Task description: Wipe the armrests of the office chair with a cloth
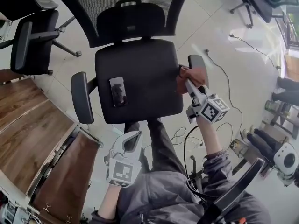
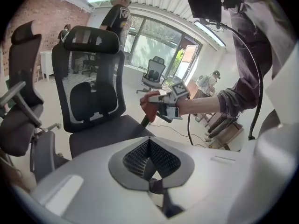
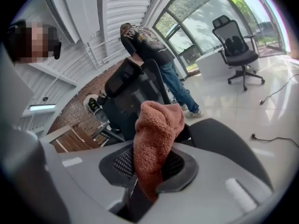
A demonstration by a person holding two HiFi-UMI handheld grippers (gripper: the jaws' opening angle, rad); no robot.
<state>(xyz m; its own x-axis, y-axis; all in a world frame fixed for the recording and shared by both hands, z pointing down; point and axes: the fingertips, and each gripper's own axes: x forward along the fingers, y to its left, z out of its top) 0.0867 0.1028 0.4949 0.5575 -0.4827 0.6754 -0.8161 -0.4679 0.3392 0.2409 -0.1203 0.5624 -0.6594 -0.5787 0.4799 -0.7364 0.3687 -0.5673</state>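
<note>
**While the Cloth Sits at the Right Armrest: Hazards and Arm Pose**

**Head view.** The right gripper is clamped on the rust-coloured cloth. It holds the cloth at the near end of the office chair's right armrest, beside the seat. Whether the cloth presses on the pad cannot be confirmed.
- Hazard: a phone lies on the seat. A wide sweep inward could probably knock it off.
- Hazard: nothing steadies the chair. A firm push on the armrest may swivel or roll it away.
- Pose: the right forearm is stretched forward, with the gripper angled down toward the armrest. The left gripper is held low, near the seat's front edge and well apart from the left armrest.

**Left gripper view.** The left gripper has its jaws pressed together on nothing. It points across the seat toward the cloth.
- Hazard: from this position it cannot brace the chair.

**Right gripper view.** The jaws of the right gripper pinch a narrow lower fold of the cloth, and the bulk stands bunched above them. The armrest pad lies just behind the cloth.
- Hazard: drag across the pad may pull so narrow a fold out of the jaws.
- Hazard: a bunched cloth wipes only a narrow strip.
</note>
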